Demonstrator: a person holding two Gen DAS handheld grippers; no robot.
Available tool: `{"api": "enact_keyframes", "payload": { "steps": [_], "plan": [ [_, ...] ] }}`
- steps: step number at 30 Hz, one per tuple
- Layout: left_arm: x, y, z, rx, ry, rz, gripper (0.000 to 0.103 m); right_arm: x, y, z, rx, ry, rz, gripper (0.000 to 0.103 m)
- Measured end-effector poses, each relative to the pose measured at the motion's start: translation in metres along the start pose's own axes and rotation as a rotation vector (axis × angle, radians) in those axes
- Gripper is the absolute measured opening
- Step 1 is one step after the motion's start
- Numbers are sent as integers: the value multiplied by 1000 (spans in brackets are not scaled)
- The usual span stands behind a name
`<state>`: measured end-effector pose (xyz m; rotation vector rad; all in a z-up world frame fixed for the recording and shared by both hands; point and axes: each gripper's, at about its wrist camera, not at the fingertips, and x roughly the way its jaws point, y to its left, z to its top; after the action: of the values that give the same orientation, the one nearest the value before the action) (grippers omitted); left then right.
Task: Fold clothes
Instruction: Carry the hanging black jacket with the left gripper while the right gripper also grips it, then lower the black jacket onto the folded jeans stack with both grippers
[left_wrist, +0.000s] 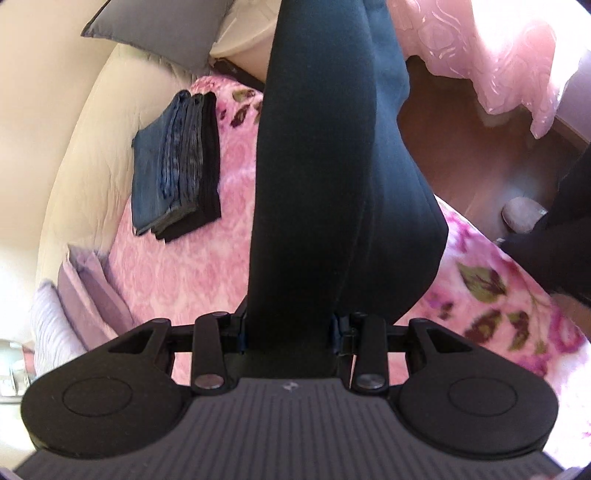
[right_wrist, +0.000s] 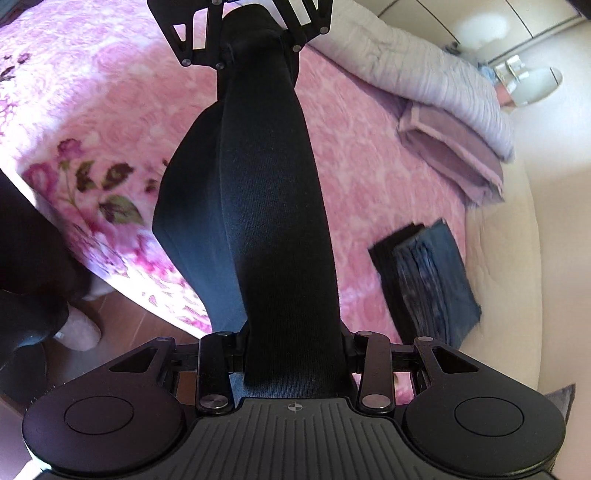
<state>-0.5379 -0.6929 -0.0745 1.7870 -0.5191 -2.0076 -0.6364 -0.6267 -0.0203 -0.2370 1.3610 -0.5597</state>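
A dark navy garment (left_wrist: 325, 166) hangs stretched in the air between both grippers above the pink floral bed. My left gripper (left_wrist: 291, 328) is shut on one end of it. My right gripper (right_wrist: 295, 354) is shut on the other end of the garment (right_wrist: 269, 206). The left gripper also shows at the top of the right wrist view (right_wrist: 251, 33), clamped on the far end. A stack of folded dark and denim clothes (left_wrist: 177, 162) lies on the bed beside the garment; it also shows in the right wrist view (right_wrist: 424, 280).
The pink blanket (left_wrist: 173, 280) covers the bed. Folded lilac bedding (right_wrist: 454, 129) and a grey pillow (left_wrist: 155, 33) lie near the cream headboard (left_wrist: 74, 155). Wooden floor (left_wrist: 480, 155), a pink curtain (left_wrist: 498, 55) and the person's slippered foot (right_wrist: 77, 332) are beside the bed edge.
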Motion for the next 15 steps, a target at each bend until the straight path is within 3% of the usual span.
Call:
{"api": "enact_keyframes", "payload": {
  "steps": [7, 15],
  "plan": [
    [36, 71, 25, 40, -88, 10, 34, 16, -69, -20, 61, 55, -26, 37],
    [67, 191, 61, 43, -110, 129, 34, 29, -188, -36, 62, 42, -116, 37]
  ]
}}
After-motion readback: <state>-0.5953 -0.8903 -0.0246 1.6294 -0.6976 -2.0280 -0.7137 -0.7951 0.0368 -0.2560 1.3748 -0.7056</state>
